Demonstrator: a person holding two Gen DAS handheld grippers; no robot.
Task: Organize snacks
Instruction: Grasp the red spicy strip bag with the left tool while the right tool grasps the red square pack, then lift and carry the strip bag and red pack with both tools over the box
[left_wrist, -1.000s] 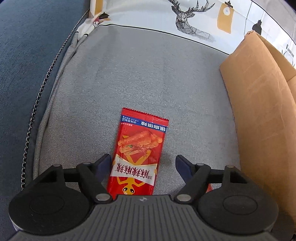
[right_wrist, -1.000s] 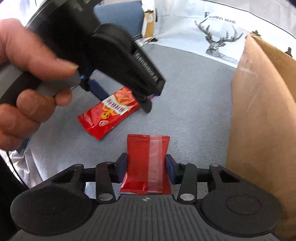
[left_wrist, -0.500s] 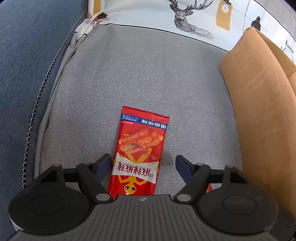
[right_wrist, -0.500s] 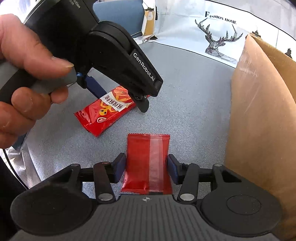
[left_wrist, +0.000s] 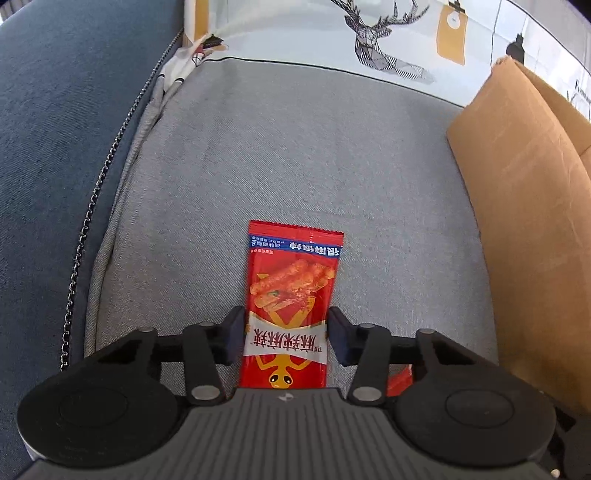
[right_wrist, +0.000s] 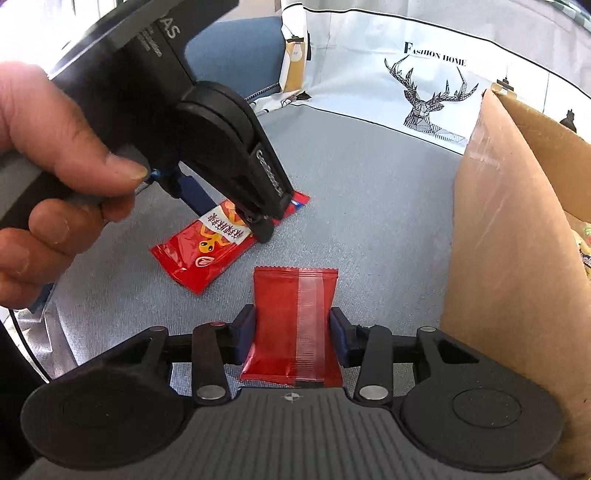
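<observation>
Grippers first: the left gripper (left_wrist: 286, 341) has its blue pads pressed right against both long edges of the printed snack packet (left_wrist: 290, 306), so it's pinching that one. The packet lies flat on the grey cushion (left_wrist: 295, 155), picture side up. From the right wrist view you can see the same left gripper (right_wrist: 225, 212) coming down at an angle over that packet (right_wrist: 221, 240), with the person's left hand (right_wrist: 55, 177) wrapped around the handle.

The right gripper (right_wrist: 291, 334) is clamped on a second packet, the plain red packet (right_wrist: 293, 325), seam side up with a clear strip down the middle. It also sits on the cushion, just beside the printed one but not touching it.

Off to the right there's a cardboard box (right_wrist: 509, 229) with its wall standing close to both packets; a few wrappers peek out inside it. Behind everything is a white deer-print fabric (right_wrist: 432, 96), plus a blue sofa back (left_wrist: 62, 122) on the left.
</observation>
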